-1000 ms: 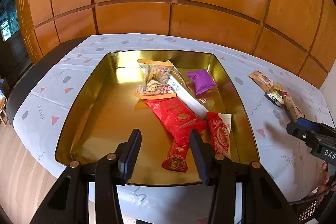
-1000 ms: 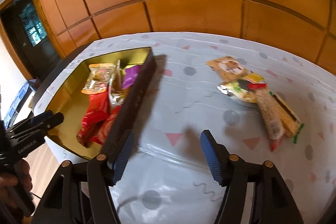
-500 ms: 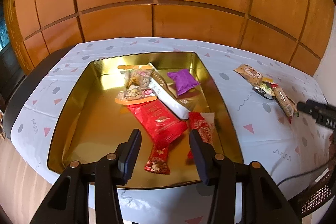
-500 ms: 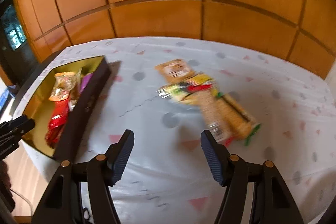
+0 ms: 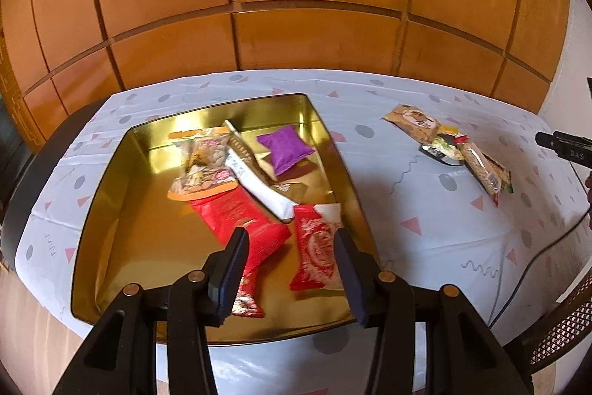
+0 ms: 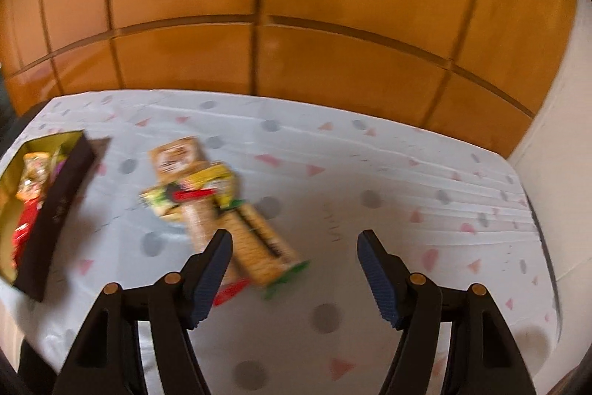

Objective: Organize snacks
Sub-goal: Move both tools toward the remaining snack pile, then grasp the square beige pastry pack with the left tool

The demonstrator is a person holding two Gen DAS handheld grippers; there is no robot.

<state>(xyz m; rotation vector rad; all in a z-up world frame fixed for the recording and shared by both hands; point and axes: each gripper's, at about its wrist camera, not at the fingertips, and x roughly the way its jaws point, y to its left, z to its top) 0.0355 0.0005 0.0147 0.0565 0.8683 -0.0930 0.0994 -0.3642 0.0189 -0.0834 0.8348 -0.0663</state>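
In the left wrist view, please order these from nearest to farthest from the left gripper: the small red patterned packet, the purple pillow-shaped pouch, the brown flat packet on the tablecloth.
Measured from the left gripper:
1. Small red patterned packet: in the gold tray, right between the fingers.
2. Purple pillow-shaped pouch: deeper in the tray, near its far right corner.
3. Brown flat packet: outside the tray, on the tablecloth, far right.
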